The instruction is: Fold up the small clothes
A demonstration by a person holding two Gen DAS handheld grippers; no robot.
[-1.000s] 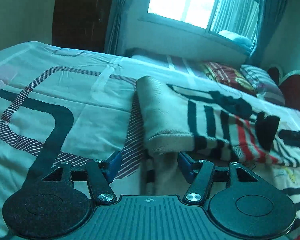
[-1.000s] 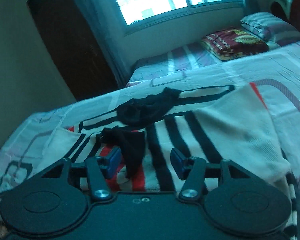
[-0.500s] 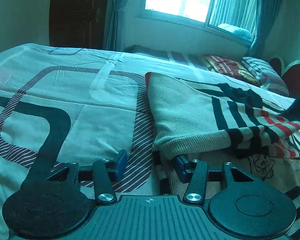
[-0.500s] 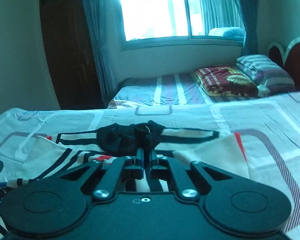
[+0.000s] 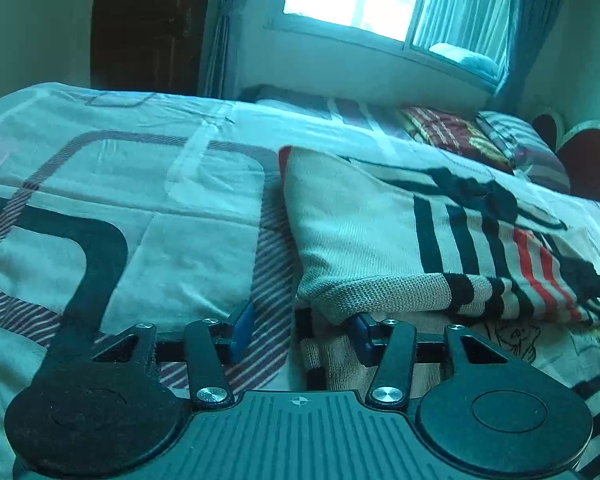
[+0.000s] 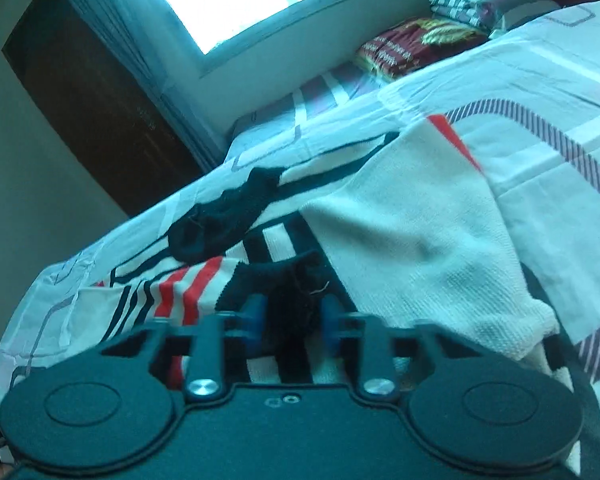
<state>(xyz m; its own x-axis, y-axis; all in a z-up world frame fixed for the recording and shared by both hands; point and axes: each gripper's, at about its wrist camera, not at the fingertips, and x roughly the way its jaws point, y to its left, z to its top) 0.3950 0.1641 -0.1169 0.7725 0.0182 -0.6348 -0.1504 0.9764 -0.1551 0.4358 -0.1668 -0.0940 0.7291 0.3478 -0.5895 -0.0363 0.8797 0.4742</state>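
A cream knit sweater (image 5: 360,240) with black and red stripes lies partly folded on the bed. My left gripper (image 5: 302,334) is open at the sweater's near left corner. Its right pad (image 5: 364,336) sits just under the folded hem, and its left pad rests over the bare sheet. In the right wrist view the sweater (image 6: 420,240) spreads ahead, with its black neck part (image 6: 224,216) further back. My right gripper (image 6: 291,318) holds a bunched black cuff (image 6: 294,292) that fills the gap between its blue pads, and its jaws are opening slightly.
The bedsheet (image 5: 120,200) with dark line patterns extends left of the sweater. Beyond it stands a second bed with a folded red blanket (image 5: 452,136) and striped pillows (image 5: 520,148). A dark door (image 5: 148,28) and a bright window are behind, with a headboard (image 5: 588,160) at far right.
The right gripper went from open to closed on the black cuff, then rolled so its view tilts. The sweater's folded edge has come closer over the left gripper's right pad.
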